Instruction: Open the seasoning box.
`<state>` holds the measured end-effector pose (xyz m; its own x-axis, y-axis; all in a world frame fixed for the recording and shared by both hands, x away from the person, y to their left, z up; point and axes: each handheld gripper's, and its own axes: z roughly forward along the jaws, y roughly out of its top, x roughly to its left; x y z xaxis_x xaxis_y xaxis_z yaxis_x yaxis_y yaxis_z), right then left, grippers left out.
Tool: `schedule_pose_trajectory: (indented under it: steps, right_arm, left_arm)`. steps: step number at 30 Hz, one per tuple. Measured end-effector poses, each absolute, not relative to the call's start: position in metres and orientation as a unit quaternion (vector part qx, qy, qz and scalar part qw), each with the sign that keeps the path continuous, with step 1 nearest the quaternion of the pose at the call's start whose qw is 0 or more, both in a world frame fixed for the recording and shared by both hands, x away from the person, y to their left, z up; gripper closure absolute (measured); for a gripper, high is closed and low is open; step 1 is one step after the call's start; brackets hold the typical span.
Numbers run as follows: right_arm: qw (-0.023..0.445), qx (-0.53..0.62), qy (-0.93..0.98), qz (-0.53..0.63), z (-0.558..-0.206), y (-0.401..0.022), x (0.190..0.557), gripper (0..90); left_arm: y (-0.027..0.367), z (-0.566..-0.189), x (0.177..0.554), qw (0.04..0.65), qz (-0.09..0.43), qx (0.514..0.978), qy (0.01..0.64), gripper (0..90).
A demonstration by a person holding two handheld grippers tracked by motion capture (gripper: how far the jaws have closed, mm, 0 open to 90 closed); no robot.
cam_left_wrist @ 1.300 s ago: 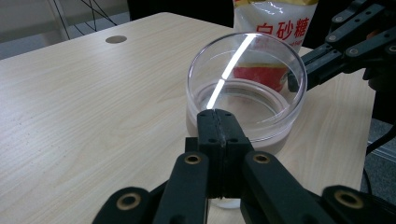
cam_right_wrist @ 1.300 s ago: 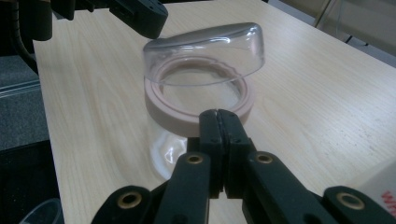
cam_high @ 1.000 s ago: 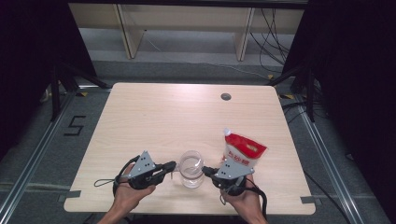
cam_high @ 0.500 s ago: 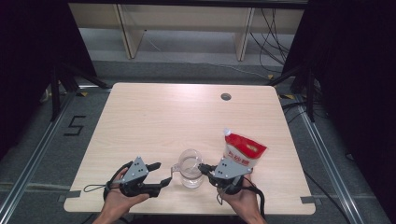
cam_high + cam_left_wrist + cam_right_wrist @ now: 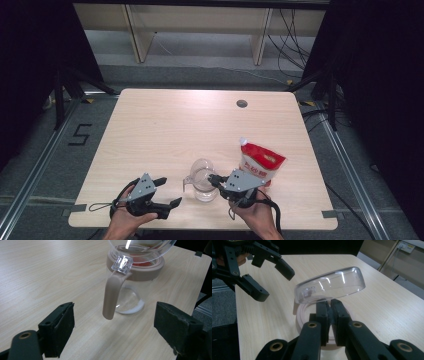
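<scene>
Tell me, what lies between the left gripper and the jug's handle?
Nothing but bare table. In the left gripper view, the left gripper, its jaws just opened, faces the handle of the jug.

two grippers at a clear jug on the bench

the jug (image 5: pixel 202 179) stands near the bench's (image 5: pixel 165 125) front edge; the right gripper (image 5: pixel 214 179) touches its rim, jaws together, the left gripper (image 5: pixel 167 191) lies just left, jaws just opened on nothing; a red-and-white pouch (image 5: pixel 260 165) stands right of the jug.
</scene>
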<state>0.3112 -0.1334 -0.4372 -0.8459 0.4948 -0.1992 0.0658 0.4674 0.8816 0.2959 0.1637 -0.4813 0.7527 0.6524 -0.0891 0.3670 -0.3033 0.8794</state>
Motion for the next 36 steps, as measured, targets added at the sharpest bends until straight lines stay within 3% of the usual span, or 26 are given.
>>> schedule_pose_trajectory:
  steps: [36]
  right_arm:
    - [0.203, 0.126, 0.83, 0.504, -0.432, -0.105, 0.308, 83.8]
  left_arm:
    - [0.174, -0.489, 0.295, 0.497, 0.146, 0.789, 0.331, 16.2]
